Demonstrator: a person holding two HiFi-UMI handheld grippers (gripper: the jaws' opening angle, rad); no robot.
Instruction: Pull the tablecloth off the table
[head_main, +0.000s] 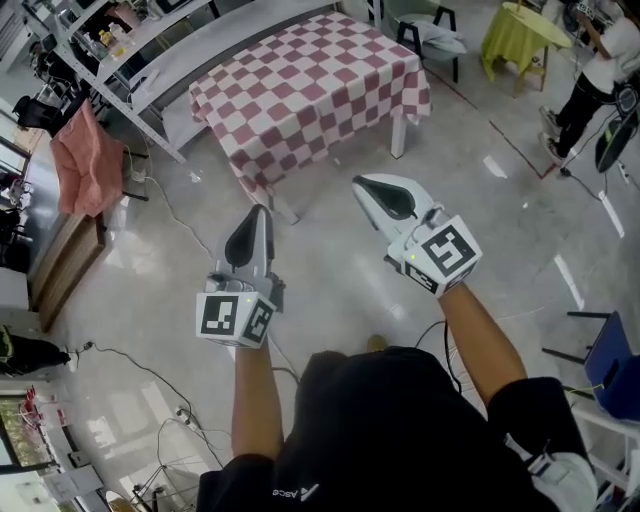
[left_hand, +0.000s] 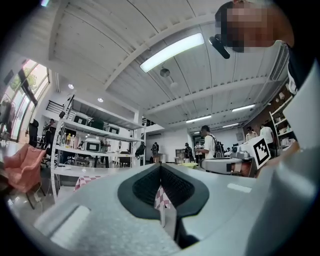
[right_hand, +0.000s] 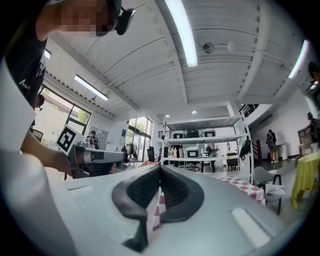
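Note:
A red-and-white checked tablecloth covers a table ahead of me and hangs over its sides. Both grippers hover over the grey floor, short of the table's near edge and apart from the cloth. My left gripper points at the near left corner, jaws shut and empty. My right gripper sits a little further right, also shut with nothing in it. In the left gripper view the left gripper has its pads together, and the tablecloth shows far beyond. The right gripper looks the same, with the tablecloth beyond.
A white shelving rack stands behind the table at the left, with a pink cloth draped nearby. A chair, a small yellow-covered table and a person are at the back right. Cables trail over the floor.

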